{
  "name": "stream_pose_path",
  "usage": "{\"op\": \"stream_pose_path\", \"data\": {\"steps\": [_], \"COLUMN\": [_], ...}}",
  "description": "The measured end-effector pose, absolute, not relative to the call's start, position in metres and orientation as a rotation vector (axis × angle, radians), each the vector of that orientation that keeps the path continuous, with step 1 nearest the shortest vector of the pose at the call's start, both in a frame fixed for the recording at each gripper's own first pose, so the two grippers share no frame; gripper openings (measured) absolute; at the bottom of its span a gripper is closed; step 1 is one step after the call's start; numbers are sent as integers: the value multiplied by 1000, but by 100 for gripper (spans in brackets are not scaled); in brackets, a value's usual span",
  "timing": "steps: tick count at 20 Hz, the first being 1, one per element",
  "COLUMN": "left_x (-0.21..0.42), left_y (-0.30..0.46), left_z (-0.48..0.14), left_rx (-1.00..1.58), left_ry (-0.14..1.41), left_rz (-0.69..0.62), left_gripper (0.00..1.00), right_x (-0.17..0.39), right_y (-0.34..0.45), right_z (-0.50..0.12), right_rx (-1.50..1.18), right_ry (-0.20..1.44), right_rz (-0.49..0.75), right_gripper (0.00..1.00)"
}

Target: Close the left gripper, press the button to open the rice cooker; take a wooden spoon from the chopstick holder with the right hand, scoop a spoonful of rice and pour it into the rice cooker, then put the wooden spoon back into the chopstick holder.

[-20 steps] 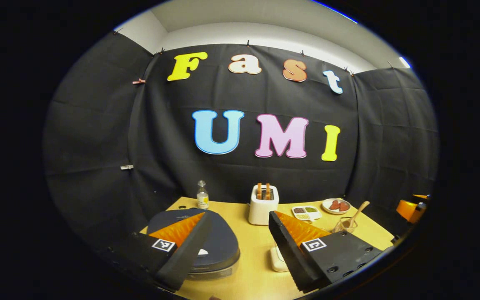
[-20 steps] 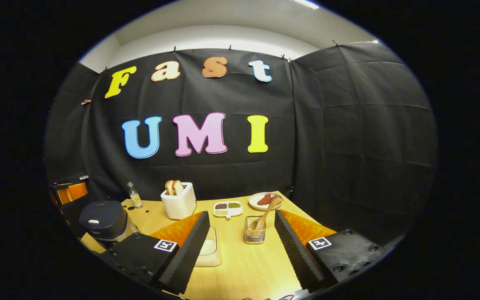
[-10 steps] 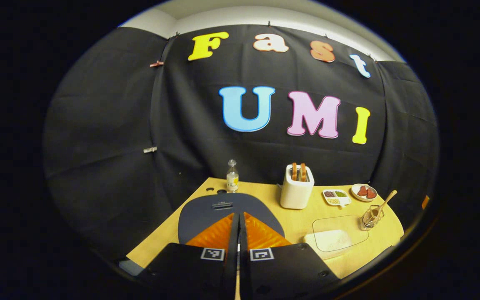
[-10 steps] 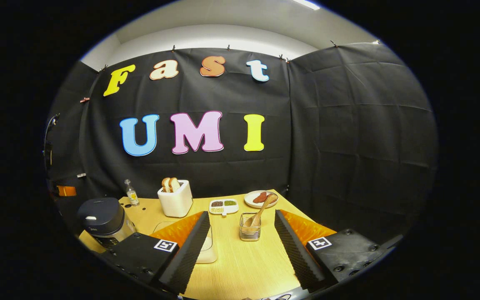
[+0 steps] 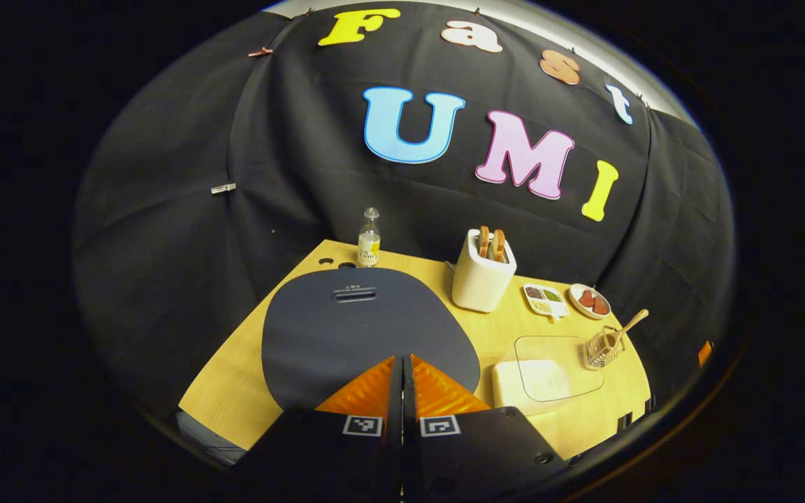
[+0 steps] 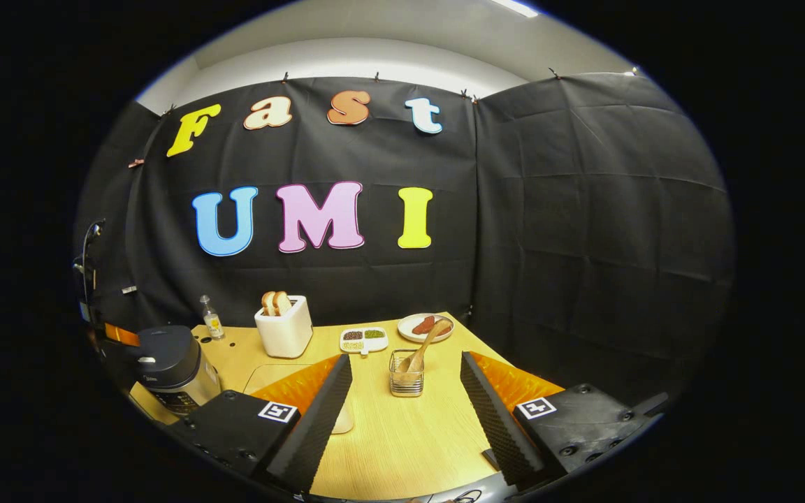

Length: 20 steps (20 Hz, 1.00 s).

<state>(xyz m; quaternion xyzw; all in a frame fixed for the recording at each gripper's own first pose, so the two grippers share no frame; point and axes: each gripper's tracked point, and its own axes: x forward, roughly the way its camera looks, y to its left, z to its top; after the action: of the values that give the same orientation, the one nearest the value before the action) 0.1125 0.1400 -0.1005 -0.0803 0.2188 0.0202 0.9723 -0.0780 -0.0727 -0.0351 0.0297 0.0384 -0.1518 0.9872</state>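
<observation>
The booth's black cloth wall backs a yellow wooden table [image 6: 402, 433], and I take the rice cooker [image 5: 367, 332] as my landmark: it sits at the table's left end, lid down. My left gripper [image 5: 402, 377] is clenched, fingers pressed together with nothing between them, and hangs just above the front of the cooker's lid. I judge I am on the opening step; the next move calls for bringing the closed tips onto the release button, which I cannot pick out from here. Right of the cooker lies the rice tray [image 5: 549, 374] under its clear lid, and farther right stands the chopstick holder [image 6: 407, 374] with the wooden spoon [image 6: 422, 348] leaning in it. My right gripper [image 6: 406, 412] is released, jaws wide, the holder ahead between them. The right gripper view gives the cooker's side wall; the left gripper view gives its top.
</observation>
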Motion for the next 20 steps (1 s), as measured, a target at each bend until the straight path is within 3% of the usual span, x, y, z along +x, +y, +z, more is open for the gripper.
{"op": "stream_pose_path", "data": {"steps": [13, 20], "left_x": [114, 110], "left_y": [134, 134], "left_z": [-140, -115], "left_rx": [-173, -91], "left_ry": [553, 468], "left_rz": [53, 83], "left_gripper": [6, 6], "right_x": [-77, -51], "right_y": [-73, -76], "right_z": [-58, -56], "right_rx": [52, 43], "right_ry": [155, 159], "right_rz": [-297, -245], "right_gripper": [98, 98]}}
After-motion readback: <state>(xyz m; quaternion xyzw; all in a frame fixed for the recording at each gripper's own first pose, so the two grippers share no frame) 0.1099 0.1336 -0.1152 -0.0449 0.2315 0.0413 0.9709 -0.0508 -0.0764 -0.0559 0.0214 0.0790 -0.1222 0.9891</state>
